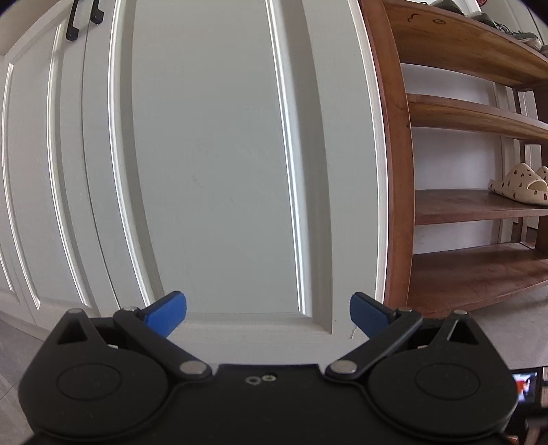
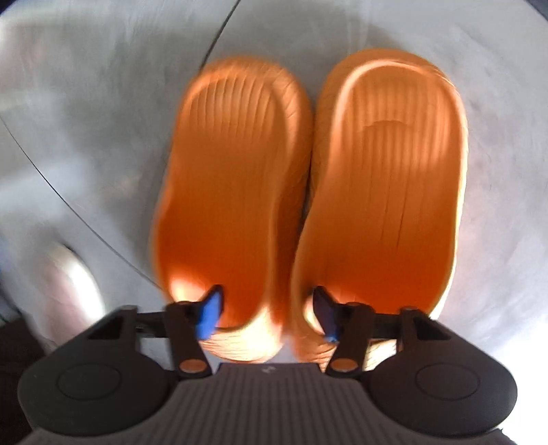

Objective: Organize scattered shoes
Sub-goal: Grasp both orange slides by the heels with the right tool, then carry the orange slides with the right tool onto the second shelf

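My left gripper [image 1: 268,313] hangs with its blue pads spread wide and nothing between them, facing a white panelled door [image 1: 212,164] that fills the view from nine to one o'clock. At eleven o'clock sit two black handles [image 1: 84,17]. Toward three o'clock stands a wooden shoe rack [image 1: 397,137], with a beige spotted slide [image 1: 519,185] on its third shelf and grey sneakers [image 1: 520,34] on the top board at one o'clock. My right gripper [image 2: 269,315] pinches the two orange slippers together, one pad inside each: the left slipper [image 2: 233,178] and the right slipper [image 2: 387,178] press side by side, stretching toward twelve o'clock over grey floor tiles [image 2: 85,102]. The view is blurred.
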Demonstrator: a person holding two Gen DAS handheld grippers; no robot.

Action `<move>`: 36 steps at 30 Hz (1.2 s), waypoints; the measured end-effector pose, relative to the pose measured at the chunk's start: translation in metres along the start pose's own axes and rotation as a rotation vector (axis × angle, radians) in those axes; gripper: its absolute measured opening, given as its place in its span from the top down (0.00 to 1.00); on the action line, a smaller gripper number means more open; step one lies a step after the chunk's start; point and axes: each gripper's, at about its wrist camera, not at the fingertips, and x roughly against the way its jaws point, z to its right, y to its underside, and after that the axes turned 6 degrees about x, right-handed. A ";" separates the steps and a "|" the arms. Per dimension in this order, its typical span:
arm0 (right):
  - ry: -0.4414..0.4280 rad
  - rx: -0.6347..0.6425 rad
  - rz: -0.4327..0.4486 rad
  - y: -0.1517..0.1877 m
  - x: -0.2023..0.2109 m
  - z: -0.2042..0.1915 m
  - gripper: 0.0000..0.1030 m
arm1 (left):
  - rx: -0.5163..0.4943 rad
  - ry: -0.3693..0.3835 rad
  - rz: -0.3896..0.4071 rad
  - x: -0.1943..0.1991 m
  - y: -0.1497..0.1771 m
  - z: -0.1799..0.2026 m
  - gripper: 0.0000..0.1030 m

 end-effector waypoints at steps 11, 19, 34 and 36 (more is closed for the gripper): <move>0.126 0.005 0.380 0.093 0.044 0.001 0.78 | -0.004 0.104 0.021 0.002 -0.008 0.029 0.01; 0.114 -0.322 0.833 0.186 0.126 0.063 0.78 | -0.078 0.214 0.078 0.009 -0.016 0.087 0.01; 0.460 -0.474 0.879 0.167 0.401 0.185 0.78 | -0.144 0.369 0.132 -0.003 -0.046 0.161 0.01; 0.496 -0.478 0.875 0.148 0.410 0.196 0.78 | -0.174 0.391 0.128 -0.008 -0.042 0.171 0.01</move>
